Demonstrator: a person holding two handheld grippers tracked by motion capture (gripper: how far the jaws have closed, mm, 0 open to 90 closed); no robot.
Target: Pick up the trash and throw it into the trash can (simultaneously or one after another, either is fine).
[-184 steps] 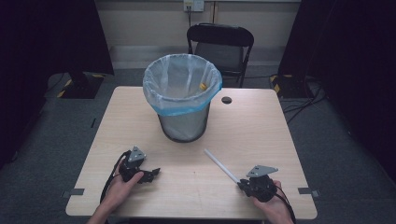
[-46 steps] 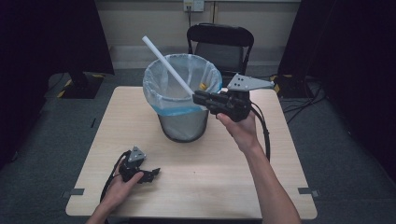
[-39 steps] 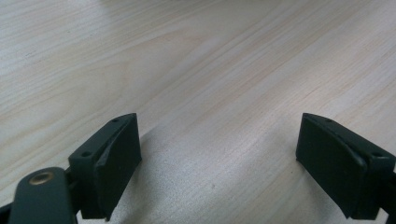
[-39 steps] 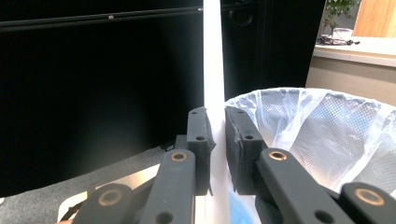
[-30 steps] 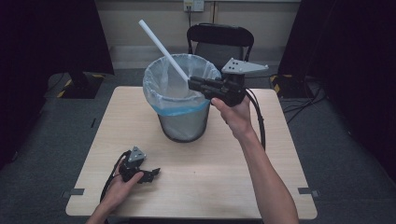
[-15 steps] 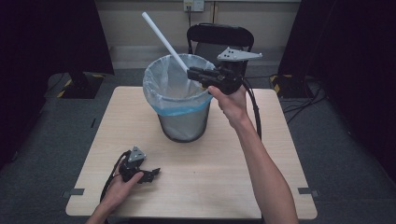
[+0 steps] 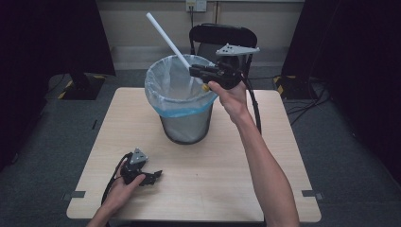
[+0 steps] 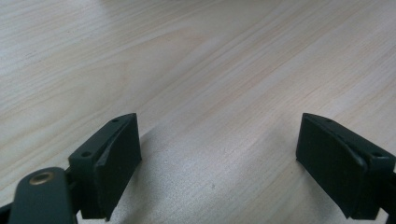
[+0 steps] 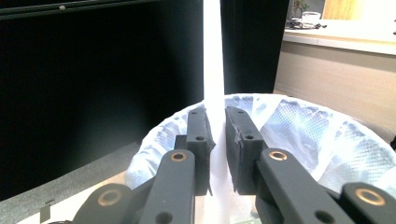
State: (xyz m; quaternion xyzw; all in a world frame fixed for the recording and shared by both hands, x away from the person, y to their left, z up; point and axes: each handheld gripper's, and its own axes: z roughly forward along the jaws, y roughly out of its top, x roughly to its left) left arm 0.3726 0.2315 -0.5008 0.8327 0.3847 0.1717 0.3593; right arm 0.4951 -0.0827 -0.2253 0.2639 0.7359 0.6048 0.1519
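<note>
Long white plastic tube [image 7: 168, 40], pinched near its lower end between the closed pads of the right gripper [image 7: 195, 72], slanting up and away from the jaws. Same pinch seen up close in the right gripper view, tube [image 9: 213, 56] rising straight out between the two black jaws. Directly below and in front of that gripper: round wire-mesh bin with a clear, blue-edged plastic liner [image 7: 163, 97], on the pale wooden table [image 7: 283, 156]. So pickup and carry done, by the look of it; left to do: letting go so the tube drops inside. Meanwhile left gripper [image 7: 152, 176] resting low on the table on the near side, well apart from the bin, jaws spread wide, nothing between them.
</note>
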